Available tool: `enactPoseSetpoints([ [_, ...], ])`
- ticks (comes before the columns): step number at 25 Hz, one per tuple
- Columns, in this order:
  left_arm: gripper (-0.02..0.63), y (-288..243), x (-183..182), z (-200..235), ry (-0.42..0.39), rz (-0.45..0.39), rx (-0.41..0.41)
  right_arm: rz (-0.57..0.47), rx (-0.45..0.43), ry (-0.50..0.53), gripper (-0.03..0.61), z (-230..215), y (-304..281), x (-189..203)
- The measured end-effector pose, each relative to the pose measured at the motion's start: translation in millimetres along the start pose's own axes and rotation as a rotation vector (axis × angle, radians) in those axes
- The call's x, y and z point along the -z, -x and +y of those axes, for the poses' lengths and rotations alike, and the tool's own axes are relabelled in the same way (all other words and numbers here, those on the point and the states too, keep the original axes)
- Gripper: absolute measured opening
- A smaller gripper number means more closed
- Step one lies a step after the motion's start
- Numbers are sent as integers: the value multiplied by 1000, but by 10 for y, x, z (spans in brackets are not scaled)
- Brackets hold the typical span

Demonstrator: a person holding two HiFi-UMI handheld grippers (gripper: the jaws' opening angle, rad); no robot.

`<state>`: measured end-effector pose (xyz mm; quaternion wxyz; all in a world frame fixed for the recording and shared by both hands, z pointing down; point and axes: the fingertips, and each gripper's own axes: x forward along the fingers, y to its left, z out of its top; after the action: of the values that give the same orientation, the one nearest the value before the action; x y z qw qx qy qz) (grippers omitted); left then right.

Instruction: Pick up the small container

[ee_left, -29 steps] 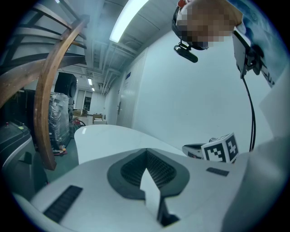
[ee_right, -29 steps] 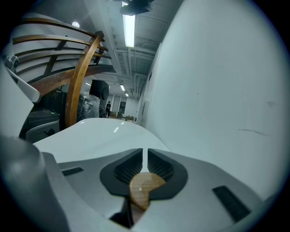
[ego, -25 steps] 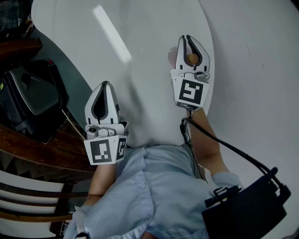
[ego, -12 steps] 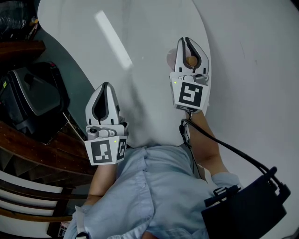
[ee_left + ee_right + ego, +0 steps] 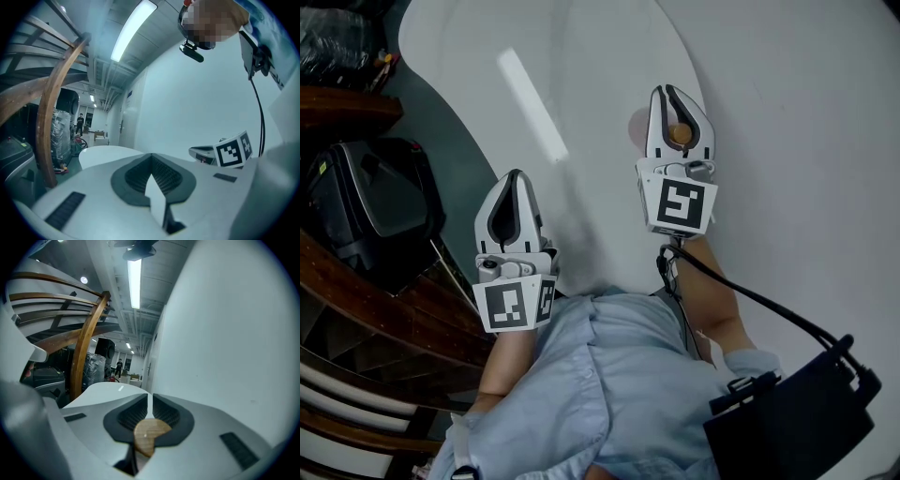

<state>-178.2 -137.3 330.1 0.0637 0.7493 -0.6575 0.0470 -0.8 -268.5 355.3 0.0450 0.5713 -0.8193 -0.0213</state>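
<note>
My right gripper [image 5: 671, 95] is held over the white table [image 5: 581, 66], shut on the small container [image 5: 679, 134]. Its round wooden top shows between the jaws, and a pale part of it peeks out at the gripper's left side. In the right gripper view the wooden disc [image 5: 149, 434] sits clamped low between the dark pads [image 5: 168, 416], while the fingertips meet above it. My left gripper [image 5: 514, 175] hovers nearer the person, at the table's near edge. It is shut with nothing in it, as the left gripper view [image 5: 151, 157] shows too.
A black case [image 5: 375, 202] and curved wooden rails [image 5: 366, 300] lie left of the table. A black cable [image 5: 750, 295] runs from the right gripper to a black box [image 5: 797, 417] at the lower right. A white wall [image 5: 806, 141] stands to the right.
The right gripper with the container has drifted a little left and toward the person. The grip looks the same. The left gripper has stayed where it was.
</note>
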Motion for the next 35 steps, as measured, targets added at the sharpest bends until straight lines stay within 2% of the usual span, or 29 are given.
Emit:
enactPoseSetpoints([
  [6, 0, 339, -489, 35, 4, -93, -3, -10, -46, 69, 32, 201, 342, -701],
  [15, -2, 573, -868, -39, -23, -201, -29, -112, -118, 59, 32, 367, 726, -1289],
  [22, -2, 664, -923, -178, -41, -247, -32, -173, -167, 24, 32, 470, 956, -1411],
  [35, -1, 708, -941, -293, -74, -280, -34, -211, -203, -2, 31, 518, 1141, -1388],
])
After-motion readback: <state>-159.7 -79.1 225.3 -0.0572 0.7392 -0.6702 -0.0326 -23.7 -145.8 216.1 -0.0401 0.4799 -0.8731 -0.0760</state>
